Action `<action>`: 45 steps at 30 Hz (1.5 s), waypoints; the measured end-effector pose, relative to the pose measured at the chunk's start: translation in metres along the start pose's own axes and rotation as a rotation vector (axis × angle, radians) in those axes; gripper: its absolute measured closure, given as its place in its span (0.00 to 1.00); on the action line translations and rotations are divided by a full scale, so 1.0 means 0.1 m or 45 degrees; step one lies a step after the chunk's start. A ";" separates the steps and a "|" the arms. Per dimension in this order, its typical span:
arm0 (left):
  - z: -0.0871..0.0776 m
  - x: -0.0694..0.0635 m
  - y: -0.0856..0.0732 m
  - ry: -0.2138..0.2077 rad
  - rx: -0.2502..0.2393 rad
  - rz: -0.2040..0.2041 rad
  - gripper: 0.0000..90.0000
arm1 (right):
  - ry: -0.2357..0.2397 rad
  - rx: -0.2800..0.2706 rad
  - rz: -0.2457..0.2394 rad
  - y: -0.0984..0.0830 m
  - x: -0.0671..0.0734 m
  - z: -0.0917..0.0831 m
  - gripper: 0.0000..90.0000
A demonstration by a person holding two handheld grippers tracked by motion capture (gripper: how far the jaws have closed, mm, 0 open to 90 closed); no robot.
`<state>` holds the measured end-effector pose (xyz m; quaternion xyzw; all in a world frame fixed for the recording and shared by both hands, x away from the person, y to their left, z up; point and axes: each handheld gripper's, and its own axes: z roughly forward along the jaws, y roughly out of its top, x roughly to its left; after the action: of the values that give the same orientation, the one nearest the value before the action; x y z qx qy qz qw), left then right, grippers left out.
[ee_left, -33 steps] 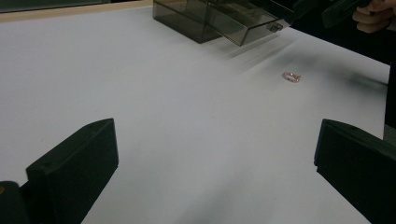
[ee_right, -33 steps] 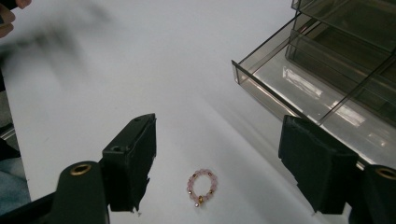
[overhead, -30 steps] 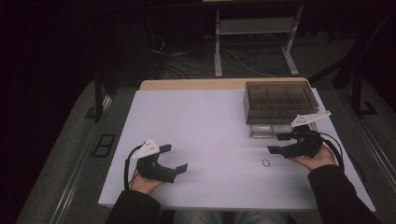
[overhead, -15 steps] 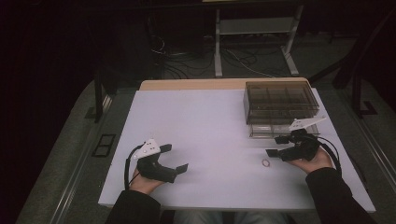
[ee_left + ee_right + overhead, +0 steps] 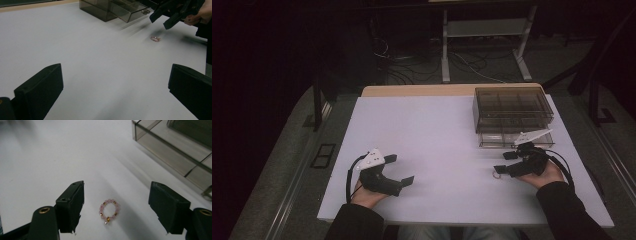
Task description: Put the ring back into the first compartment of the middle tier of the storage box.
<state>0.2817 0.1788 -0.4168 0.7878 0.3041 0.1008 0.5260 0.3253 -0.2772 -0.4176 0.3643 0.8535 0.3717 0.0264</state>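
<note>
Lying flat on the table (image 5: pixel 432 130), near right, the ring (image 5: pixel 109 211) is sitting between the right gripper (image 5: pixel 117 207)'s released jaws; light, beaded, likely slippery, best pinched across its band. Left gripper (image 5: pixel 112 95) is idling, jaws released.

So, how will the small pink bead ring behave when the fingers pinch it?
The bead ring looks tiny and light, so a finger could easily nudge it across the smooth white table. It lies flat, leaving little height to pinch. Its round beads may slip between flat pads.
</note>
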 end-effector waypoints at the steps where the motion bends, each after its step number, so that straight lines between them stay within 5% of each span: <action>1: 0.00 0.00 0.00 0.000 0.000 -0.002 0.00 | 0.004 0.002 -0.005 0.00 0.00 0.01 0.35; 9: 0.01 0.00 0.00 -0.003 0.007 0.003 0.00 | 0.024 0.059 -0.024 -0.03 0.03 0.10 0.45; 18: 0.02 0.00 0.00 -0.005 0.012 0.003 0.00 | -0.016 0.127 -0.036 -0.05 0.07 0.19 0.70; 29: 0.02 -0.01 0.00 -0.003 0.013 0.003 0.00 | -0.069 0.173 -0.067 -0.06 0.09 0.25 0.84; 38: 0.02 -0.01 0.00 -0.005 0.015 0.006 0.00 | -0.153 0.182 -0.156 -0.07 0.15 0.27 0.94; 45: 0.03 -0.01 0.00 -0.006 0.016 0.007 0.00 | -0.137 0.184 -0.142 -0.06 0.14 0.26 0.95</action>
<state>0.2821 0.1763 -0.4178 0.7922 0.3013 0.0987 0.5215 0.3197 -0.2553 -0.4375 0.3366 0.8944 0.2869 0.0664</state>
